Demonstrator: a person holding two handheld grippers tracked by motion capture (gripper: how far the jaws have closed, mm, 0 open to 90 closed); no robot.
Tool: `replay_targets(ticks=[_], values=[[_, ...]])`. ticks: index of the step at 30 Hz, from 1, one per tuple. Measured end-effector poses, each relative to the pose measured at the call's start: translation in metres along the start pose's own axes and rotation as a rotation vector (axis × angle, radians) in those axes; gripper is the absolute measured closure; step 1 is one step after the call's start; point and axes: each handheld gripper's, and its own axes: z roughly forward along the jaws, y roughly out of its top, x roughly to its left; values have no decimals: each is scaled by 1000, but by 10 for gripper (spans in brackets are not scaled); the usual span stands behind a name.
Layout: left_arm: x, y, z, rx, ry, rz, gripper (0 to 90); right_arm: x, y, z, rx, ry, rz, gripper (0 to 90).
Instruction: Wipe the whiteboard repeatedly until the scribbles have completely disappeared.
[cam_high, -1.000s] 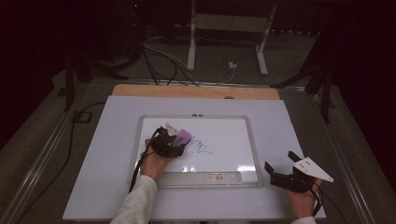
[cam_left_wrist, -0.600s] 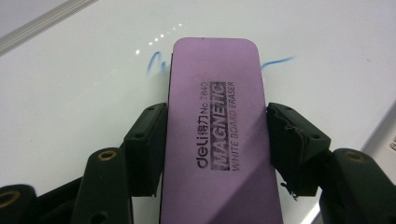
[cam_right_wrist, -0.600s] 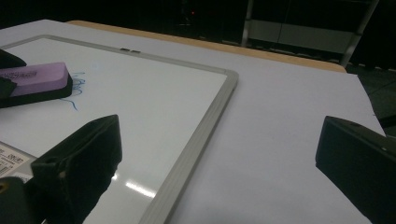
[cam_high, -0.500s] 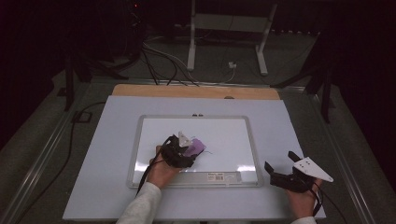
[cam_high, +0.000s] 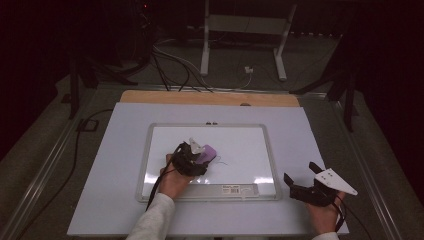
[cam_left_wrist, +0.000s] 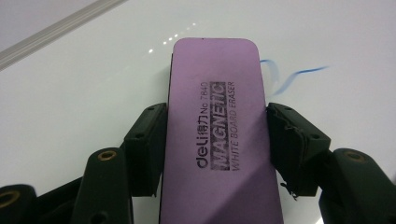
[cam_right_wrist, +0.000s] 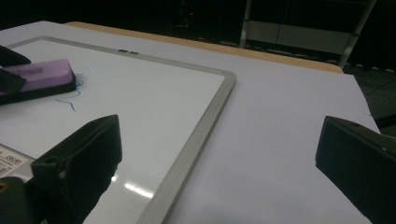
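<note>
Left hand-held gripper (cam_left_wrist: 212, 140) clamping purple eraser (cam_left_wrist: 212, 126) across short sides, pressing it flat on whiteboard (cam_high: 150, 150). Eraser long axis running along jaws. Remaining blue marker line (cam_left_wrist: 292, 77) lying just beyond and right of eraser's far end, so left hand nearer. Right hand-held gripper (cam_high: 305, 187) resting on worktop (cam_high: 110, 150) beside board, jaws standing wide, gripping nothing.

Black claws (cam_high: 197, 159) w/ brass screws; grey triangular plate on right claw (cam_high: 304, 186); white sleeves; black cables.
</note>
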Motion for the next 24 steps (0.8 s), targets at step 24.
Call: replay_targets(ticks=[24], values=[[-30, 20, 15, 9, -5, 12, 422, -1, 0, -1, -2, -6, 3, 10]])
